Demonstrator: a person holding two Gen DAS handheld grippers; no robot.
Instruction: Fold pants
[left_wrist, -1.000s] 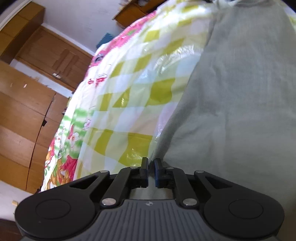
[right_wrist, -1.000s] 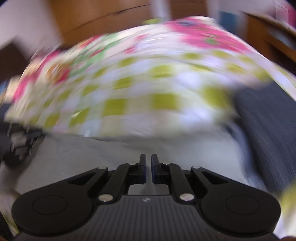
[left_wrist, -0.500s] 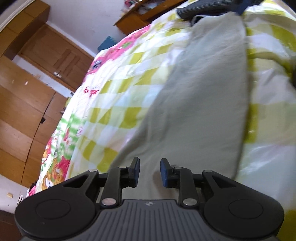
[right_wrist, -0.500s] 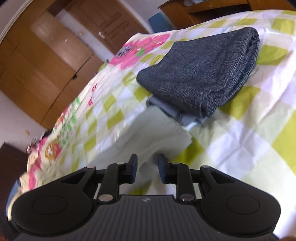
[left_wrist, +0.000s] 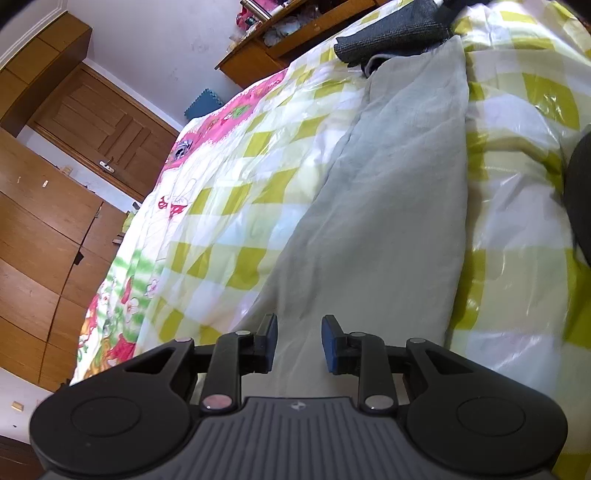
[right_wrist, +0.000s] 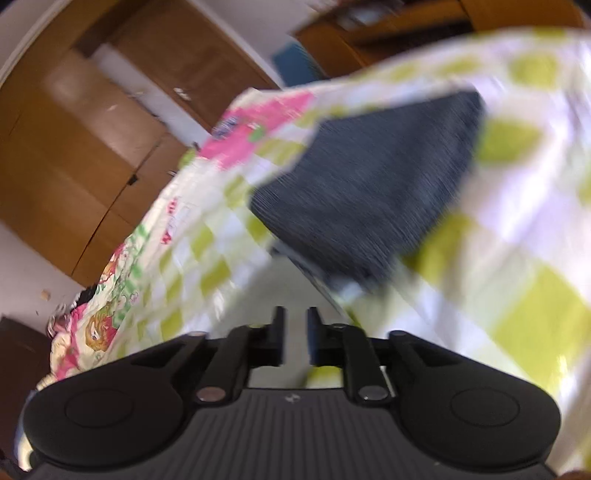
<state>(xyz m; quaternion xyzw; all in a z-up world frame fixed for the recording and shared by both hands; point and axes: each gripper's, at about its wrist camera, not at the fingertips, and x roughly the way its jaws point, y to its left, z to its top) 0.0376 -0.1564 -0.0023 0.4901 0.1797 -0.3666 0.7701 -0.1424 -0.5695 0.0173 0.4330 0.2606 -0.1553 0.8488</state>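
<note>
**Both claws parted above the pale pants on the bed**

Left wrist view: the left gripper (left_wrist: 299, 341) points down at the bed. Its jaws stand apart with clear space between the blue pads (left_wrist: 330, 345); nothing is pinched. The light grey-green pants (left_wrist: 388, 206) lie beneath them as one long folded strip on the checked bedspread (left_wrist: 236, 206), running away from the camera toward the far end of the bed. The fabric is mostly flat, with soft wrinkles.

At the far end of the strip, a folded dark grey garment (left_wrist: 391, 40) touches or slightly overlaps the pants' end. Part of a dark rounded shape shows at the right edge; cannot tell what it is.

Right wrist view, blurred: the right gripper (right_wrist: 295, 338) has its jaws opening, with a narrow gap and nothing pressed between the pads. A pale patch of the pants (right_wrist: 284, 284) shows just ahead of the fingertips. The dark folded garment (right_wrist: 369, 192) lies beyond on the bedspread (right_wrist: 517, 229).

Background: wooden wardrobe (left_wrist: 40, 229) and door (left_wrist: 107, 129) left of the bed, and a wooden desk (left_wrist: 280, 40) at the far wall.
</note>
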